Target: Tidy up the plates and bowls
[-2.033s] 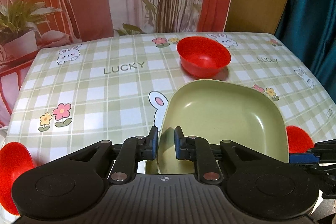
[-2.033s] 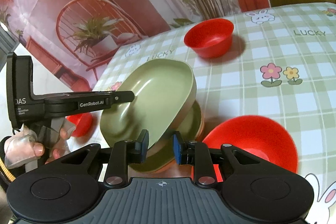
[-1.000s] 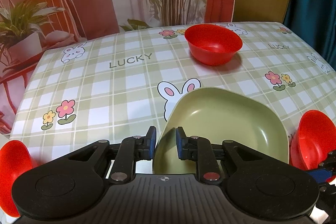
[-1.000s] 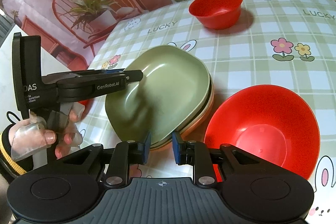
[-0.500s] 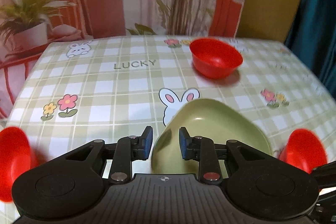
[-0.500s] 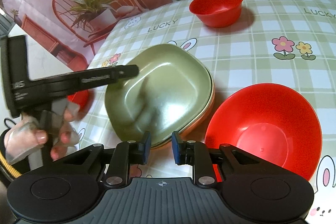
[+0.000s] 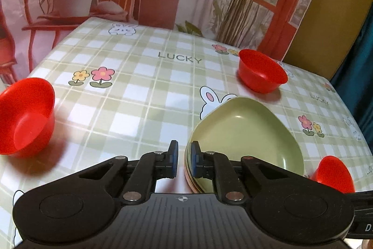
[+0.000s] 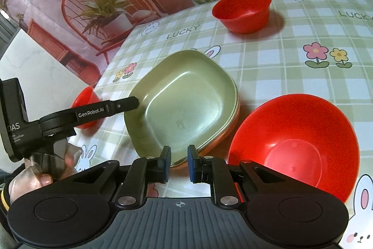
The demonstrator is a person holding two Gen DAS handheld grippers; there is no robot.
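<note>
The plate-stacking step looks finished: the green plate [image 8: 184, 104] sits nested on top of the plate stack [image 8: 223, 134], whose orange bottom edge shows beneath it, in the middle of the checked surface [image 7: 139, 90]. The left hand-held gripper [image 7: 184, 159] has just been closing; its jaws stand nearly together with nothing between them, just beside the stack's near rim and not gripping it. The right hand-held gripper [image 8: 179, 163] hovers at the stack's near edge, jaws close together and empty too. Three red bowls remain scattered: the near bowl [image 8: 293, 146] just beside the stack, the far bowl [image 7: 262, 72] toward the back, and the left bowl [image 7: 25, 116] well apart at the edge. The next move probably calls for parting a gripper's jaws, clamping one bowl's thin rim, and nesting it into another.
</note>
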